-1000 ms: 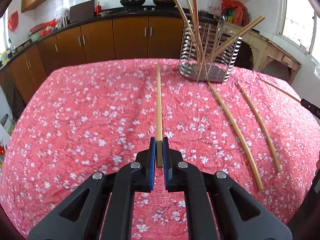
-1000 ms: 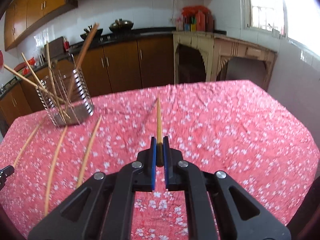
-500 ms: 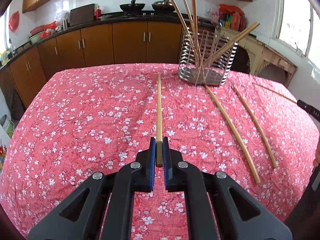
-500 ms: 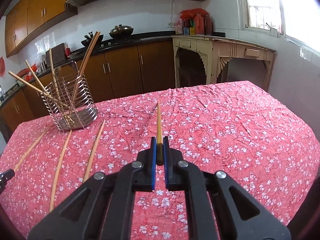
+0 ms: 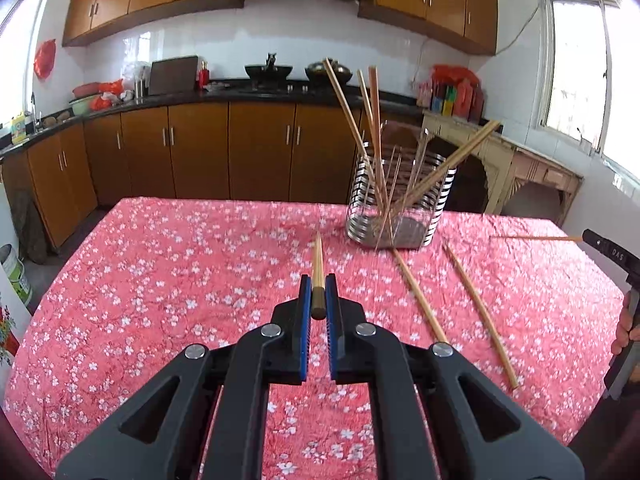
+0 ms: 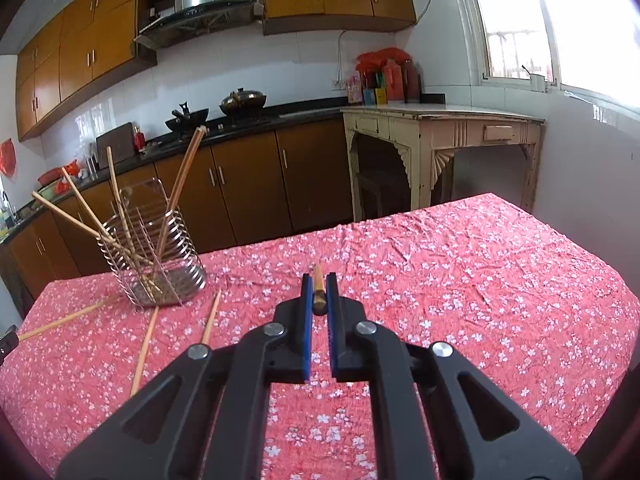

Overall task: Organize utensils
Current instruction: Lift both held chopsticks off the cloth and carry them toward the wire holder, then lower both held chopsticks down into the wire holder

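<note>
My left gripper (image 5: pixel 318 286) is shut on a wooden chopstick (image 5: pixel 317 260) that points forward above the red floral tablecloth (image 5: pixel 180 280). My right gripper (image 6: pixel 318 285) is shut on another chopstick (image 6: pixel 318 278), seen almost end-on. A wire utensil holder (image 5: pixel 400 200) with several chopsticks stands at the table's far side, ahead and right of the left gripper; in the right wrist view the holder (image 6: pixel 156 256) is at the left. Two loose chopsticks (image 5: pixel 420 296) (image 5: pixel 480 312) lie on the cloth in front of the holder. The right gripper's chopstick (image 5: pixel 532 237) shows at the right edge of the left view.
Kitchen cabinets (image 5: pixel 200 152) and a counter with pots run behind the table. A cream side table (image 6: pixel 440 152) stands by the window. The table's edges fall off at left (image 5: pixel 36 312) and at far right (image 6: pixel 580 248). The left gripper's chopstick (image 6: pixel 68 319) crosses the cloth.
Both grippers have lifted and tilted up with their chopsticks; the sticks now look much shorter, the holder sits lower in view, and more of the wall cabinets show.
</note>
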The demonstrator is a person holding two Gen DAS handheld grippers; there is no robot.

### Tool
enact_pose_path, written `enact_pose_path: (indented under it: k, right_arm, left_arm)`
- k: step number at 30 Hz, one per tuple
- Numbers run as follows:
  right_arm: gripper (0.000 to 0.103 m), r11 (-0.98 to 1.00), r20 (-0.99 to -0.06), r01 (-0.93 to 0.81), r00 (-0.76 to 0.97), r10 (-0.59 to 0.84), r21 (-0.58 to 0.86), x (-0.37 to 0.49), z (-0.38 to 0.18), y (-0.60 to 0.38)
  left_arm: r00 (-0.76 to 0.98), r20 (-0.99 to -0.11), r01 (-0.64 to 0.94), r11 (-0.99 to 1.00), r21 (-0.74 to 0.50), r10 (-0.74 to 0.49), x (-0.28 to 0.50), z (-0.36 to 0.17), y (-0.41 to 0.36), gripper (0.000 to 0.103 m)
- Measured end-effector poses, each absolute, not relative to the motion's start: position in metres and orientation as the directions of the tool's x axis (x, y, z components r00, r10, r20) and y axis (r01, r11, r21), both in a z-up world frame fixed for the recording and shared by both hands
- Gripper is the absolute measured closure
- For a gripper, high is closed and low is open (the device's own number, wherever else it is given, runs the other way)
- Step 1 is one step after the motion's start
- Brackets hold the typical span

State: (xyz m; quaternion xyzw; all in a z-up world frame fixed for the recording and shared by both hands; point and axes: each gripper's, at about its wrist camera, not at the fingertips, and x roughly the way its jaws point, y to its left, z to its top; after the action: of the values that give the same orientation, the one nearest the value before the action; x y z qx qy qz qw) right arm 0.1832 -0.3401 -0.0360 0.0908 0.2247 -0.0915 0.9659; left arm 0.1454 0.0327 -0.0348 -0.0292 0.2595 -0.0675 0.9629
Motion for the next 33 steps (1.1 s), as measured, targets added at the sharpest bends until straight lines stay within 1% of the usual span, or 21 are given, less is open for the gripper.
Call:
enact_pose_path:
  k: [5,15,24,33]
  right_arm:
    - [0.096,0.967,-0.419,0.211,0.898,-0.133,0.145,0.179,-0.028,-0.341]
    - [0.096,0.968,-0.348,0.177,0.931,-0.107,0.176,0.177,0.001,-0.340]
    - [0.096,0.972,-0.271,0.147,0.958,-0.094,0.182,0.181,0.033,-0.335]
    - [0.096,0.975,-0.221,0.107,0.973,-0.063,0.194,0.178,0.051,-0.326]
  left_arm:
    - [0.887,-0.443,0.105,0.991,-0.086,-0.133,0.138,-0.023,0.033,0.096]
    - [0.919,-0.371,0.098,0.989,-0.113,-0.134,0.139,0.002,0.036,0.096]
    - [0.939,-0.319,0.086,0.986,-0.146,-0.129,0.149,0.028,0.039,0.096]
    - [0.950,-0.274,0.103,0.981,-0.167,-0.147,0.149,0.046,0.038,0.096]
